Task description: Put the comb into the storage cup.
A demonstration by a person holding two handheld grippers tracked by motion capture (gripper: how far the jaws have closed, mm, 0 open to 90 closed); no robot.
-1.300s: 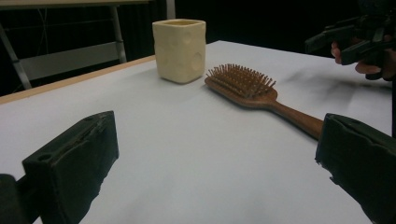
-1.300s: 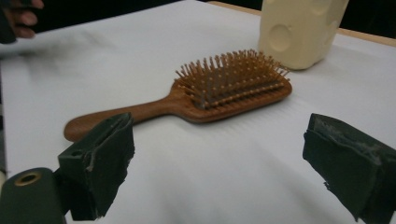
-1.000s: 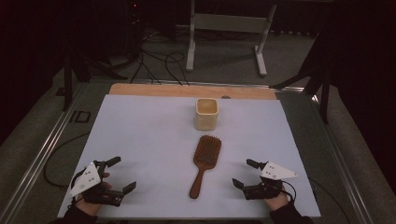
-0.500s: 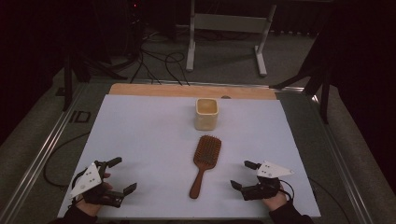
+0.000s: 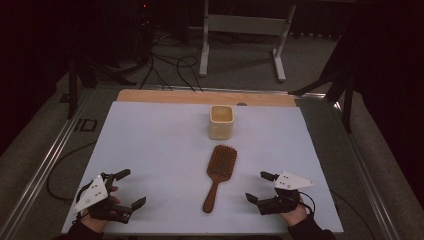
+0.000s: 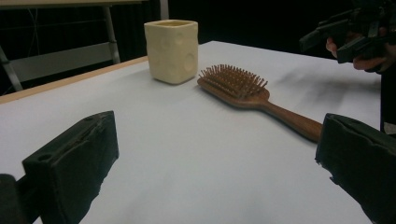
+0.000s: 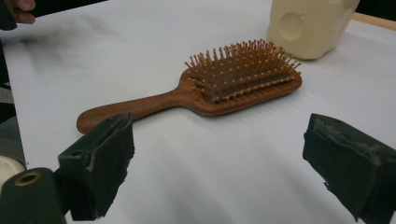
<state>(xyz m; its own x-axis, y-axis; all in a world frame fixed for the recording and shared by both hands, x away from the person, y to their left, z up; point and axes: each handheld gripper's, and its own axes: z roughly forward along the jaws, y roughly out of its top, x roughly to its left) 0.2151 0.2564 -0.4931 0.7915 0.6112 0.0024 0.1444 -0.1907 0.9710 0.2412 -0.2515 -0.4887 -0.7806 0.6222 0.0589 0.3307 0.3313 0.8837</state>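
Both grippers have slid a little nearer to the person's edge of the table (image 5: 150, 130) since a second ago, and the brush and the cup have stayed put; the left gripper (image 5: 127, 189) sits low at the near left corner with its jaws spread wide and nothing between them; the right gripper (image 5: 260, 187) sits at the near right, its jaws spread too and empty; the wooden hairbrush (image 5: 218, 175) lies flat in the middle of the white table, bristles up, its handle pointing back to the person and its head pointing at the cream cup (image 5: 221, 121), which stands upright just past it, close but not touching; in the right gripper view the hairbrush handle (image 7: 135, 106) lies just past the near jaw; this looks like the very start, with nothing picked up yet; the next move is likely to bring the right gripper in to the handle, get a jaw on each side of it, and squeeze gently so the brush does not spin away.
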